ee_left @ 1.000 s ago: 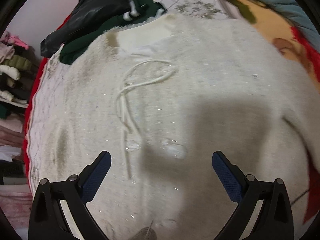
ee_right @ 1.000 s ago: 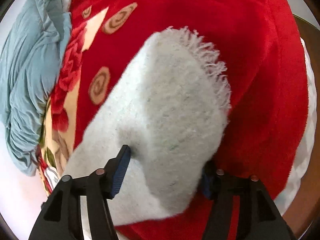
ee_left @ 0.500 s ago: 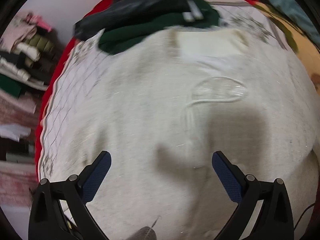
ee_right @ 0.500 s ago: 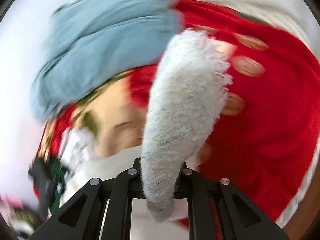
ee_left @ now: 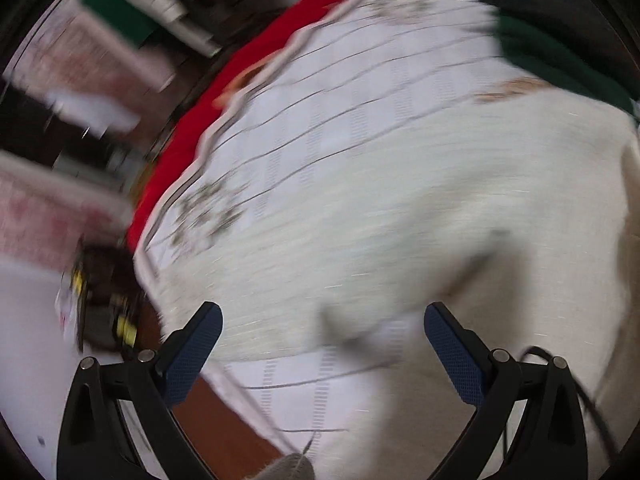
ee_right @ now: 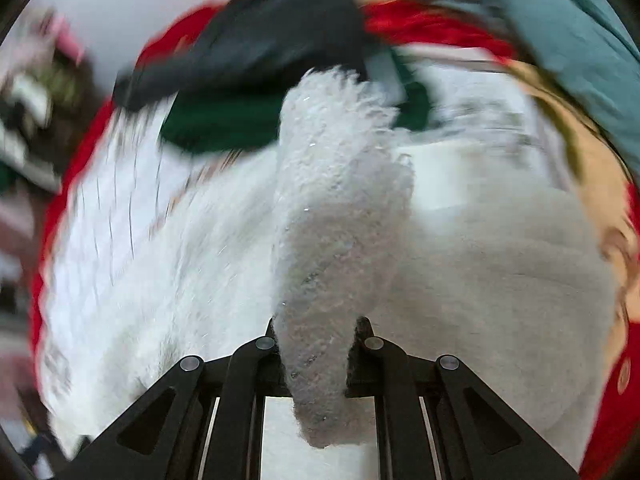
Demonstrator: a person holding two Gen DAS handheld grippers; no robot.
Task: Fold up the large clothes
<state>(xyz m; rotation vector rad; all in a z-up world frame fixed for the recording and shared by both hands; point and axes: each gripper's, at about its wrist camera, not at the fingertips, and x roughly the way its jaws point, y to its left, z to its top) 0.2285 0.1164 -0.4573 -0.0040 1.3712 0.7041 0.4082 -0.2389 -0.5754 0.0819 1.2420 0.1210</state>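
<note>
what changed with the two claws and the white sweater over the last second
The right claw closed on the fuzzy sleeve and carried it from the red blanket over the sweater body. The left claw swung toward the sweater's edge, staying open and empty.

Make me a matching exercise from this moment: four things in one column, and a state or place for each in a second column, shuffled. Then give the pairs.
Things:
1. right gripper
2. left gripper
3. dark green garment
4. red blanket

States or places:
A. jaws wide apart, nothing between them
B. lies under the white quilted cover, showing along its edge
C. clamped on the fuzzy white sleeve
D. in the pile beyond the white sweater, under a black garment

Pairs: 1-C, 2-A, 3-D, 4-B
</note>
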